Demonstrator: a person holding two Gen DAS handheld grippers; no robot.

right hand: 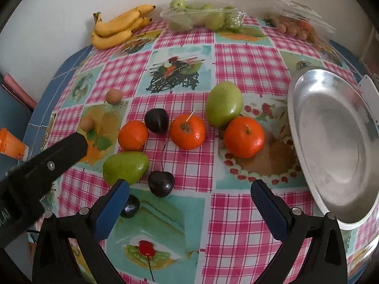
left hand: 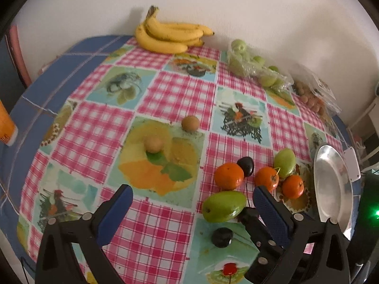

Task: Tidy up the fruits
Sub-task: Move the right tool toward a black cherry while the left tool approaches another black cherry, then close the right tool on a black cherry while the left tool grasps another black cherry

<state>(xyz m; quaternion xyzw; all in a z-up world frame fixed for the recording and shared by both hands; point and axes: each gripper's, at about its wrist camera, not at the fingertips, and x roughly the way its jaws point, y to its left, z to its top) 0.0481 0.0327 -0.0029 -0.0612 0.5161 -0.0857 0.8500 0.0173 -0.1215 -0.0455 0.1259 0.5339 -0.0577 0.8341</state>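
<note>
Two grippers, both spread wide and holding nothing, hover over a round table (right hand: 71,54) under a checked fruit-print cloth.

Metal plate (right hand: 331,142): largest item, bare, at the table's right edge; the likely destination, in my judgement.

Banana bunch (right hand: 118,27): against the far wall, well apart from the loose fruit.

Two clear bags at the far edge: one of green fruit (right hand: 203,16), one of small brown fruit (right hand: 298,27). Both untouched.

Green fruits, two: one upright (right hand: 223,104) touching the rightmost tangerine, one on its side (right hand: 125,166) near the left finger of the right gripper (right hand: 189,201).

Tangerines, three: left (right hand: 133,135), middle with a stalk (right hand: 187,131), right (right hand: 244,136), the last nearest the plate.

Dark plums or cherries, three: one behind the tangerines (right hand: 156,120), one with a stem (right hand: 161,183) just ahead of the right gripper, one (right hand: 129,206) partly hidden by its left finger.

Small tan round fruits, two (right hand: 113,96) (right hand: 87,123): off to the left, close to the left gripper (left hand: 191,198).

Handling note: no fruit is lifted yet. The stemmed dark fruit sits nearest the open right jaws; centre it between the pads, close gently since it looks soft and could roll, and avoid nudging the green fruit beside it.
</note>
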